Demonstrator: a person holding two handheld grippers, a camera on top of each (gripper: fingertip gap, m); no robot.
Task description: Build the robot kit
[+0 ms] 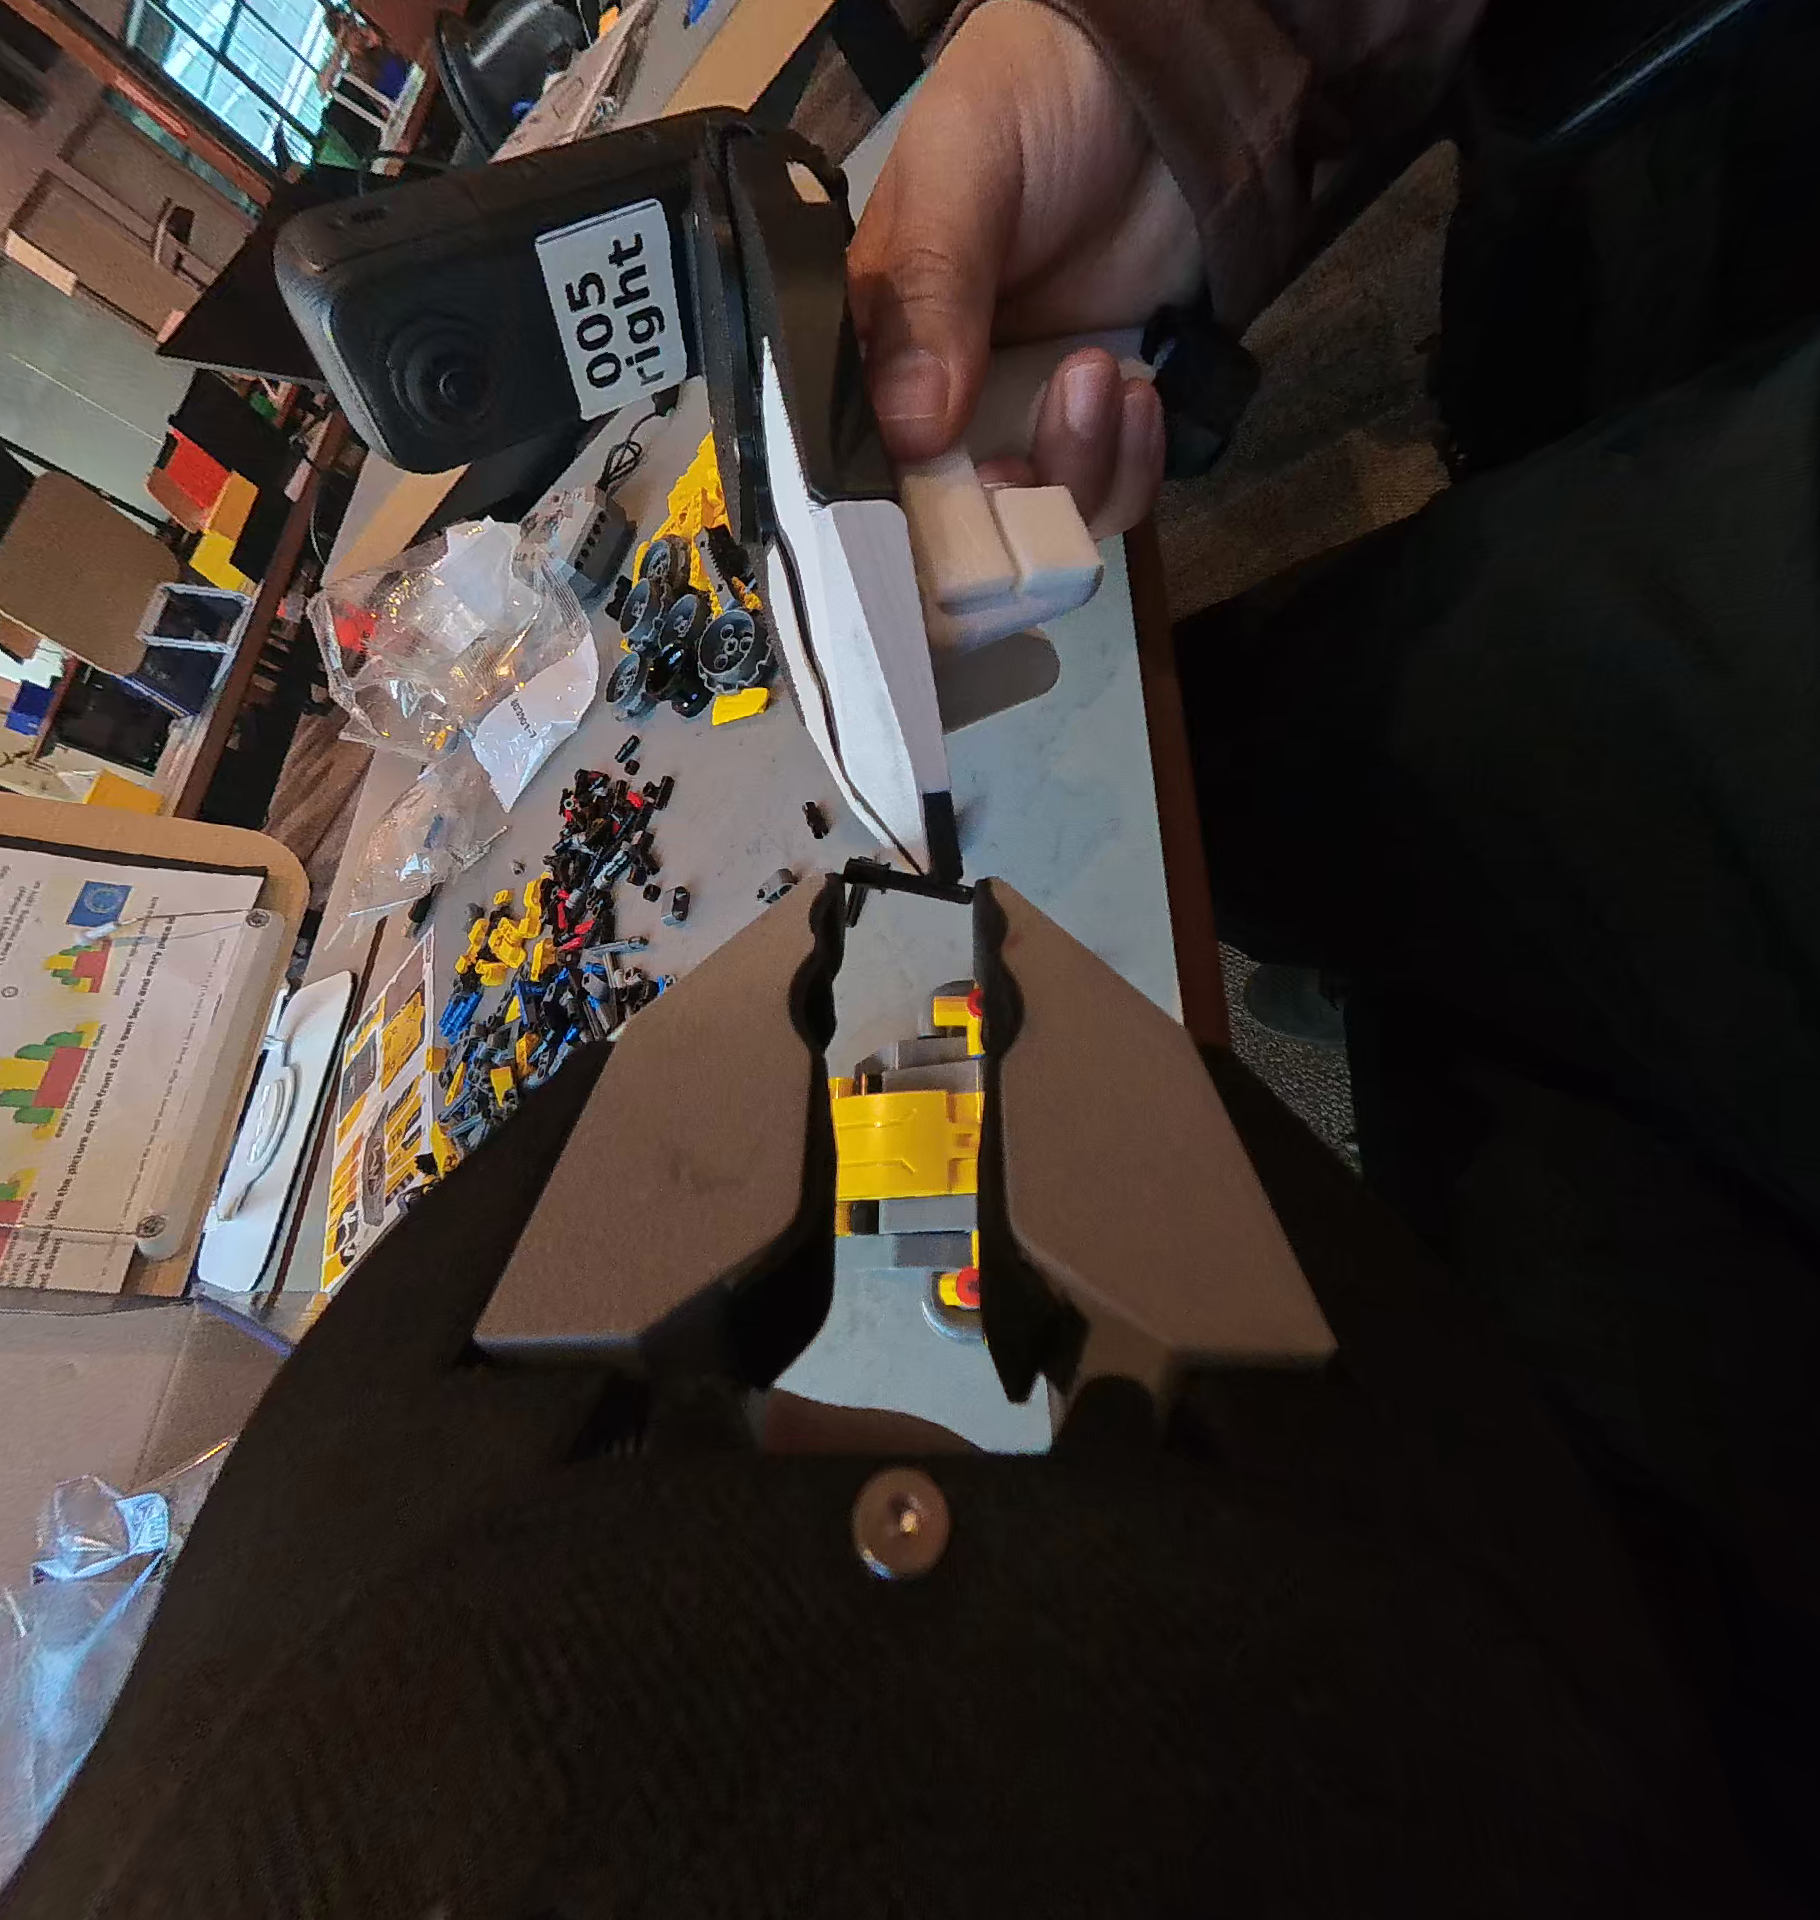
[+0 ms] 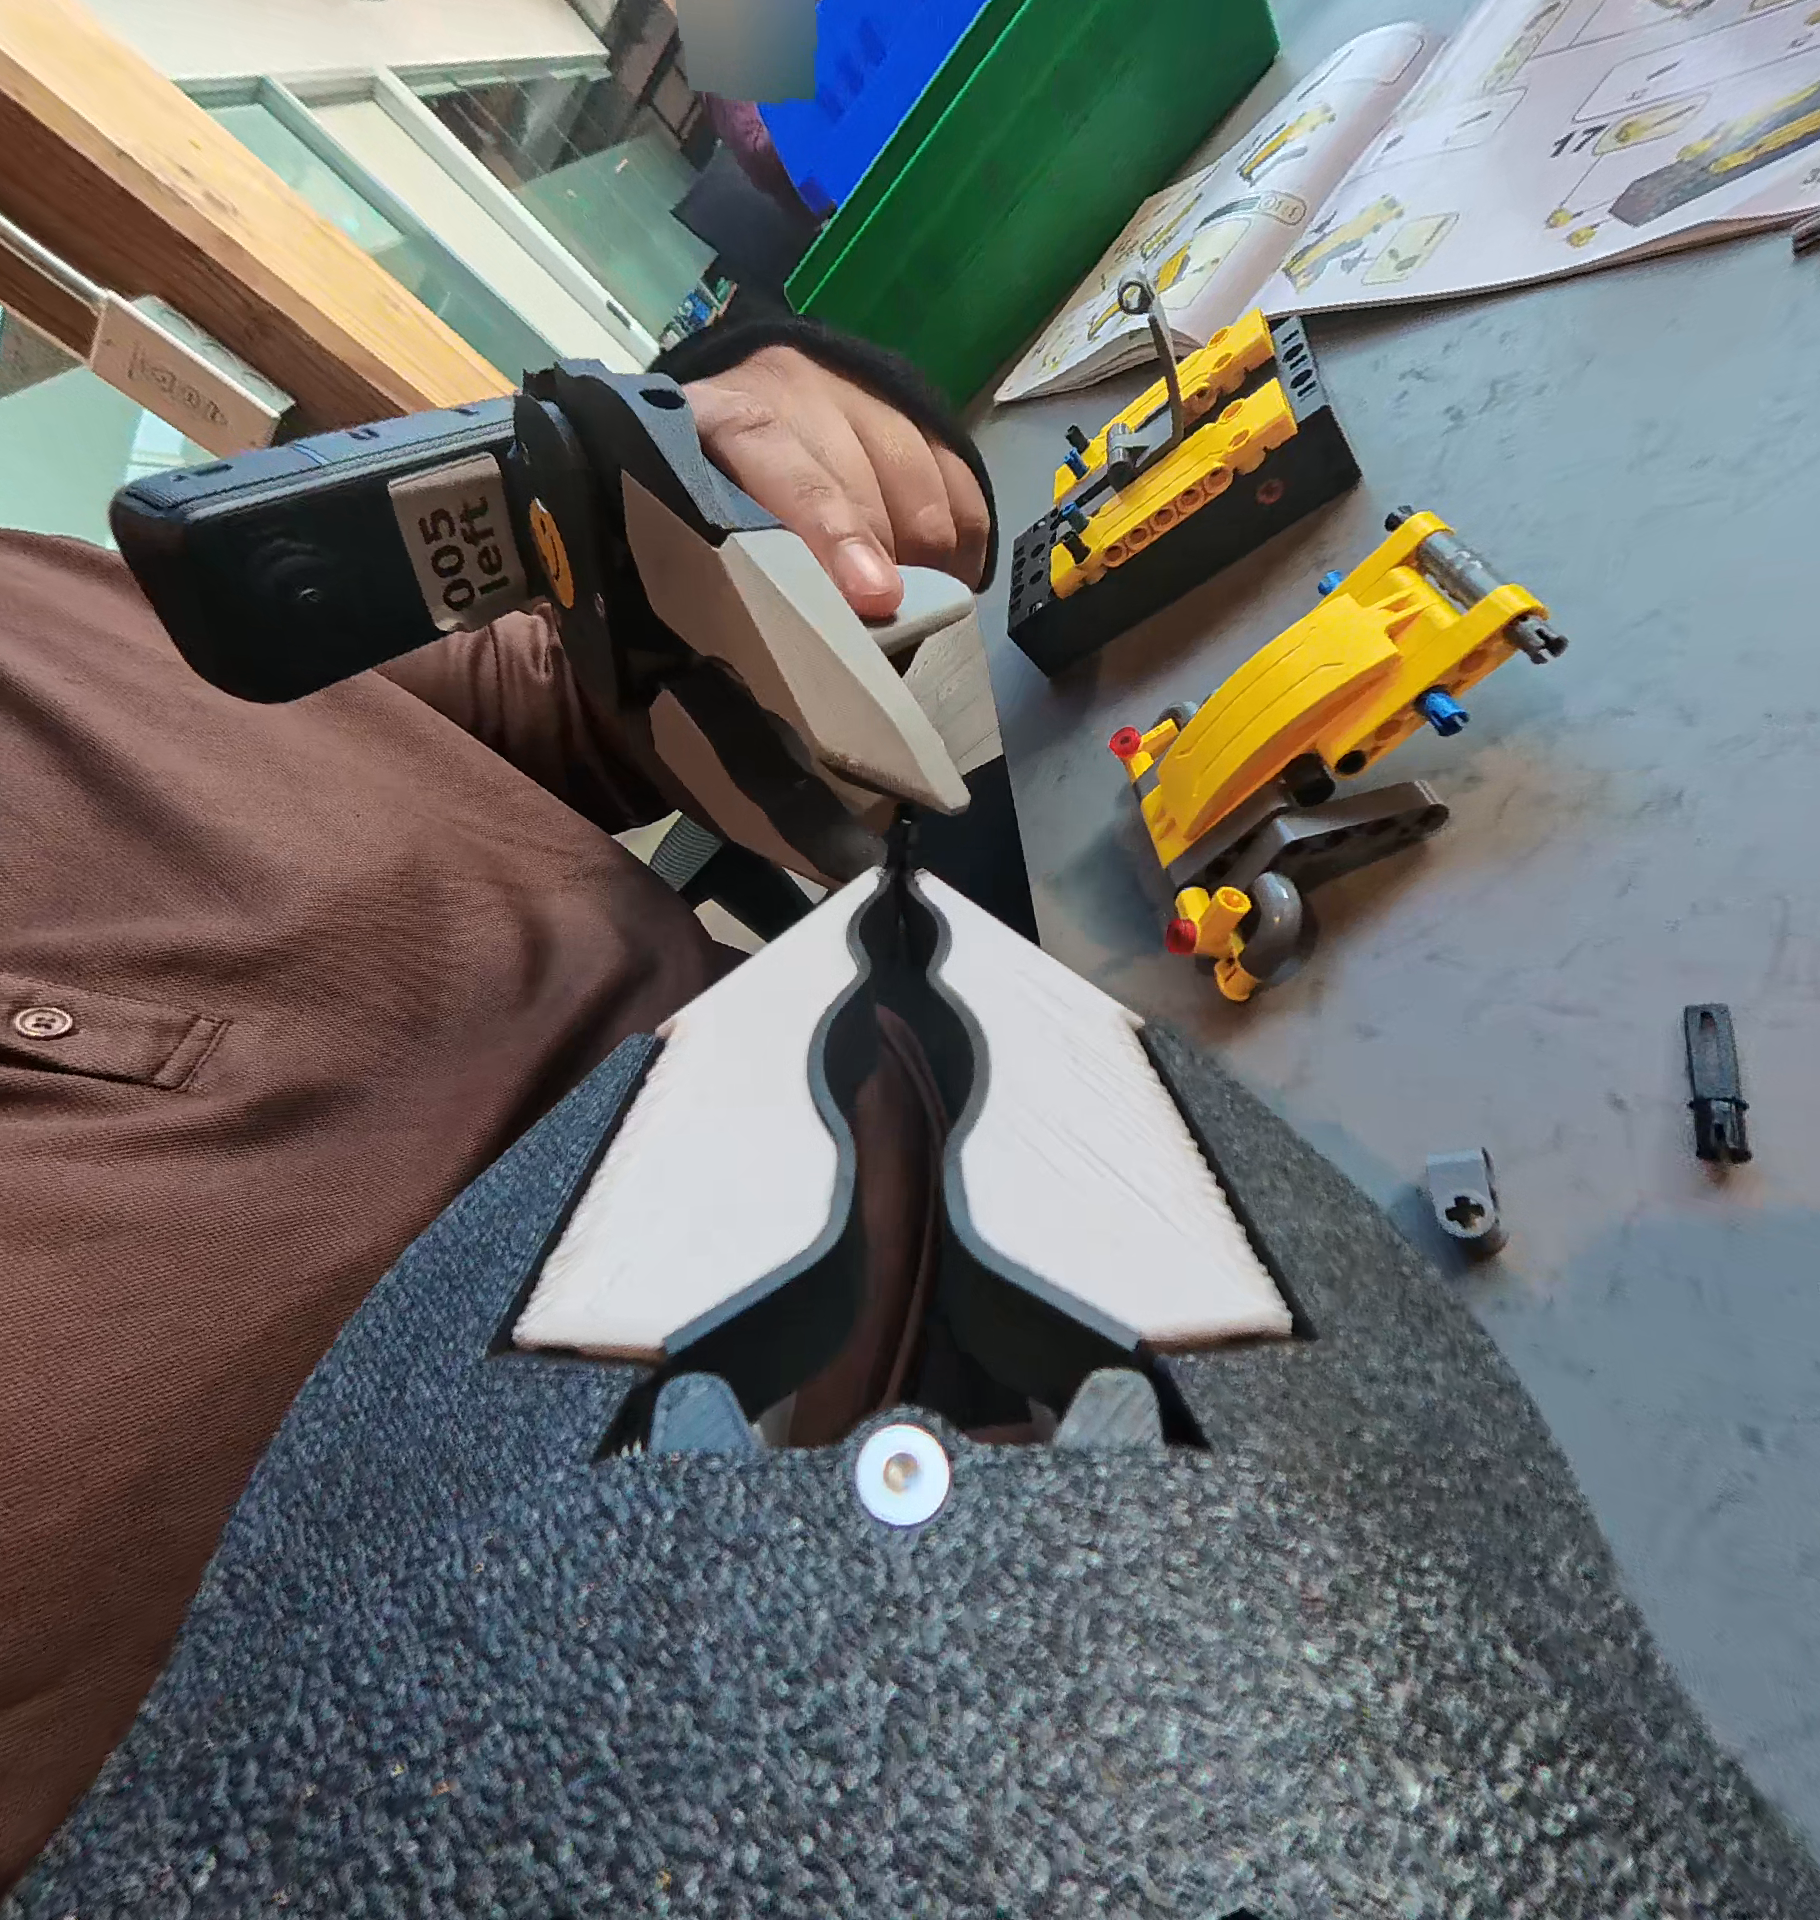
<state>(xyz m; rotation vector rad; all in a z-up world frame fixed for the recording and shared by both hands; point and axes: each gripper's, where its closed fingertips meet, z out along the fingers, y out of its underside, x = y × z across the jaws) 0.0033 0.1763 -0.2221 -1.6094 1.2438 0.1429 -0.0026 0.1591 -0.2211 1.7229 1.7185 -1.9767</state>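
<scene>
My left gripper (image 1: 911,888) has its grey fingers a little apart, and a thin black axle (image 1: 906,881) spans the gap between the tips, held by its ends. My right gripper (image 2: 901,883), with white fingers, is shut on the same black axle (image 2: 901,836) and meets the left gripper tip to tip. It also shows in the left wrist view (image 1: 932,857), coming in from above, held by a hand. Both are raised over the table. A yellow and grey brick model (image 1: 906,1132) lies below the left gripper and shows beside the grippers in the right wrist view (image 2: 1301,748).
A black and yellow assembly (image 2: 1186,488) and an open instruction booklet (image 2: 1405,156) lie farther off, near a green box (image 2: 989,187). A black pin (image 2: 1716,1091) and a grey connector (image 2: 1464,1200) lie loose. A pile of small parts (image 1: 573,935), wheels (image 1: 688,634) and plastic bags (image 1: 449,634) cover the table (image 1: 1072,790). The tips of both grippers are at nearly the same place. The left tips stand about 9 centimetres off the grey connector (image 2: 1464,1200).
</scene>
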